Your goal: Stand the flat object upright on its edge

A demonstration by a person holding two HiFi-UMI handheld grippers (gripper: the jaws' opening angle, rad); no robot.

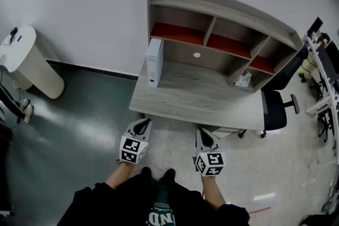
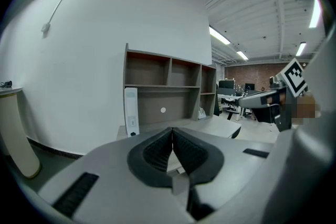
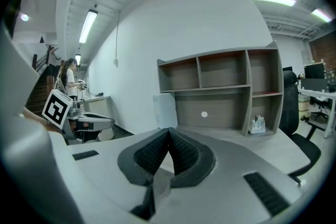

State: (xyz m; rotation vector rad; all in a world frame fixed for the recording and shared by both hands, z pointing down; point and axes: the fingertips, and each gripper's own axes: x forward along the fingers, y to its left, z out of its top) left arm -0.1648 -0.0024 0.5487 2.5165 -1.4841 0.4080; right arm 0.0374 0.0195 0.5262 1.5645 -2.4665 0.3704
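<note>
A white flat box [image 1: 154, 62] stands upright on its edge at the left end of the grey desk [image 1: 196, 100], against the hutch's side. It also shows as the white box [image 2: 130, 111] in the left gripper view and the white box [image 3: 165, 110] in the right gripper view. My left gripper [image 1: 142, 123] and right gripper [image 1: 203, 135] hover over the floor just in front of the desk, both pointing at it. Each is shut with nothing between its jaws, as the left gripper [image 2: 172, 131] and right gripper [image 3: 168, 131] show close up.
A hutch [image 1: 222, 29] with red-backed compartments sits on the desk. A small white bag [image 1: 243, 80] lies under its right shelf. A black office chair [image 1: 278, 108] stands at the desk's right. A white rounded stand [image 1: 26, 63] is at the far left by the wall.
</note>
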